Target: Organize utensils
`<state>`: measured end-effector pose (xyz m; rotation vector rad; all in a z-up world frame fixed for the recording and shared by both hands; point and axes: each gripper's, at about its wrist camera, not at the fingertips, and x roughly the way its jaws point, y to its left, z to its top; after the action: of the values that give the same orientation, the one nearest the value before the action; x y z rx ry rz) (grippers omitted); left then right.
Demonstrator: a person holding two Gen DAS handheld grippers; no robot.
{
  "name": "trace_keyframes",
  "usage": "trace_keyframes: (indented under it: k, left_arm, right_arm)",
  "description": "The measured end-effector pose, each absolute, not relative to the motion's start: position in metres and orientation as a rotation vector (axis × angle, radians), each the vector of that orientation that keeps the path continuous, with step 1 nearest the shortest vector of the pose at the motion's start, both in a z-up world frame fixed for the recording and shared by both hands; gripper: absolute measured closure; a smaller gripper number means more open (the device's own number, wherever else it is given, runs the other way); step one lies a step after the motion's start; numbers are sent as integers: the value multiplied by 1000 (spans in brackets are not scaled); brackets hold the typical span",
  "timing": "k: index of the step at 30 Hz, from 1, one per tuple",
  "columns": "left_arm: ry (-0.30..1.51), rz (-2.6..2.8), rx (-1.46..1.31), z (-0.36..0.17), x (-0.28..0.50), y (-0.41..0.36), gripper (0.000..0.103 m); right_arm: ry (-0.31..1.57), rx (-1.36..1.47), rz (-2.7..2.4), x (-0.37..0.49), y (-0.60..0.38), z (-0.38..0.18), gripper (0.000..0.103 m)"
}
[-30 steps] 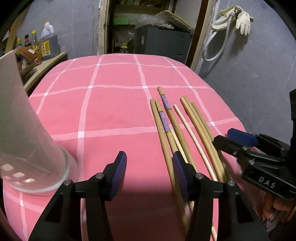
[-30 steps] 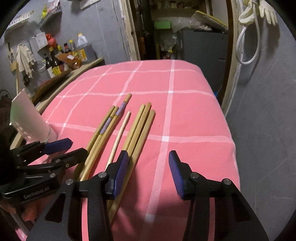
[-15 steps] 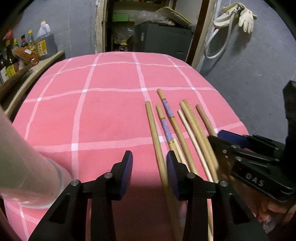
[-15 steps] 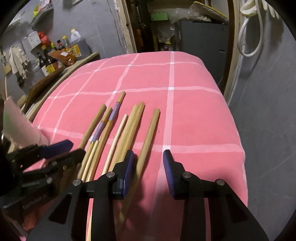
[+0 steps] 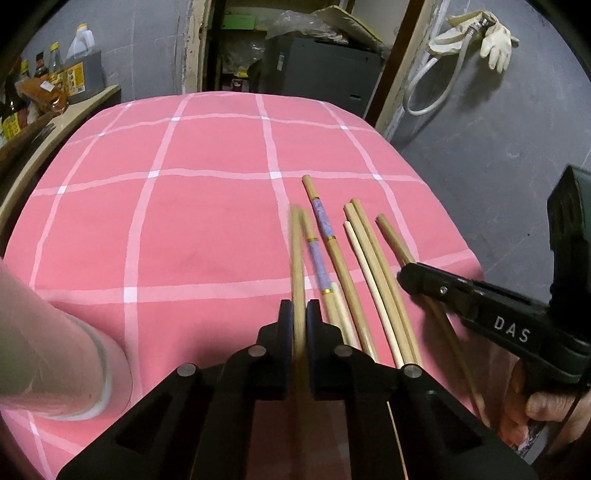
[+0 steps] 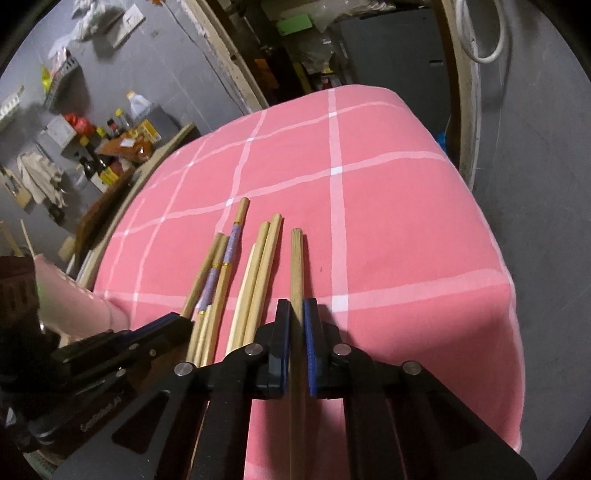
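Several wooden chopsticks [image 5: 354, 266] lie side by side on the pink checked tablecloth [image 5: 184, 221]; two carry purple bands. My left gripper [image 5: 299, 314] is shut on the leftmost chopstick [image 5: 296, 251]. My right gripper [image 6: 296, 314] is shut on the rightmost chopstick [image 6: 296, 266], set apart from the row [image 6: 240, 280]. Each gripper shows in the other's view: the right one [image 5: 413, 275] at the right, the left one [image 6: 177, 325] at the lower left. A pale pink cup-shaped holder [image 5: 55, 350] stands at the near left; it also shows in the right wrist view [image 6: 77, 310].
A wooden shelf [image 5: 48, 122] with bottles runs along the table's left side. The table's right edge [image 6: 506, 280] drops to a grey floor. A dark cabinet [image 5: 321, 70] stands behind the table, and a hose with a glove [image 5: 495, 33] hangs on the wall.
Both grippers have closed from open, each onto one chopstick: the left on the leftmost, the right on the rightmost, which has shifted away from the row.
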<state>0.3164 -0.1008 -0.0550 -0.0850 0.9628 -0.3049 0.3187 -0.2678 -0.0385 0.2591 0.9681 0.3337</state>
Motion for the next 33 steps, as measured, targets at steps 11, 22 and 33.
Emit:
trace_keyframes:
  k: [11,22,33]
  left_arm:
    - [790,-364,-140,-22,280,-87,98]
    - [448,-366,-192,31,230,-67,98]
    - [233,-290,-245,88,204,-6,98]
  right_arm:
    - [721,290,398,262,-269,-4,97]
    - [316,265,505,208,-239,47,97]
    - [145,292,660,216,-179,86,97]
